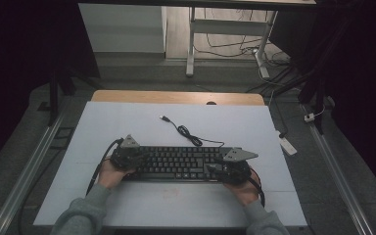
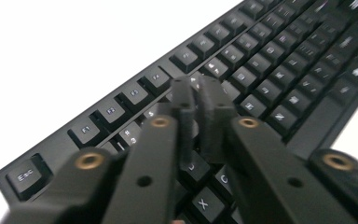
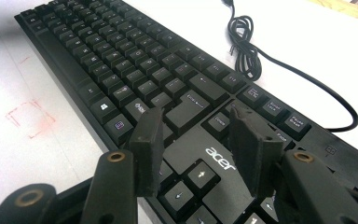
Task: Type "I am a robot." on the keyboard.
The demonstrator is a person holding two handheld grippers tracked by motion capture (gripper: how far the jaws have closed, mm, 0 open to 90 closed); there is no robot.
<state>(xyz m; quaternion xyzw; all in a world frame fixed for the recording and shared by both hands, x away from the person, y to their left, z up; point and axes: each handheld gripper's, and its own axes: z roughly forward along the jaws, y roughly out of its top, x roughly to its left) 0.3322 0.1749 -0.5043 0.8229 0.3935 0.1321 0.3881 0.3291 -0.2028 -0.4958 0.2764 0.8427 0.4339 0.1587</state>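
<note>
1. A black full-size computer keyboard with white-lettered keys lies flat on the pale grey board that covers the table, near the person's edge and roughly centred between the two hands.
2. The keyboard's thin black cable runs from its far edge across the board in a loose bunch and ends in a plug lying on the board, well apart from both grippers.
3. The left gripper, black with brass-coloured pivots, sits over the keyboard's left end. In the left gripper view its jaws stand almost together, with only a narrow slit between the tips and nothing in it. The tips hang over the number row below the function keys; whether they touch a key cannot be told.
4. The right gripper is at the keyboard's right end. Its jaws are spread wide and hold nothing. In the right gripper view they point over the blank patch with the maker's name, above the arrow keys.
5. A faint red square mark shows on the board just beside the keyboard's near edge.
6. Grey sleeves enter from the bottom of the high view.
</note>
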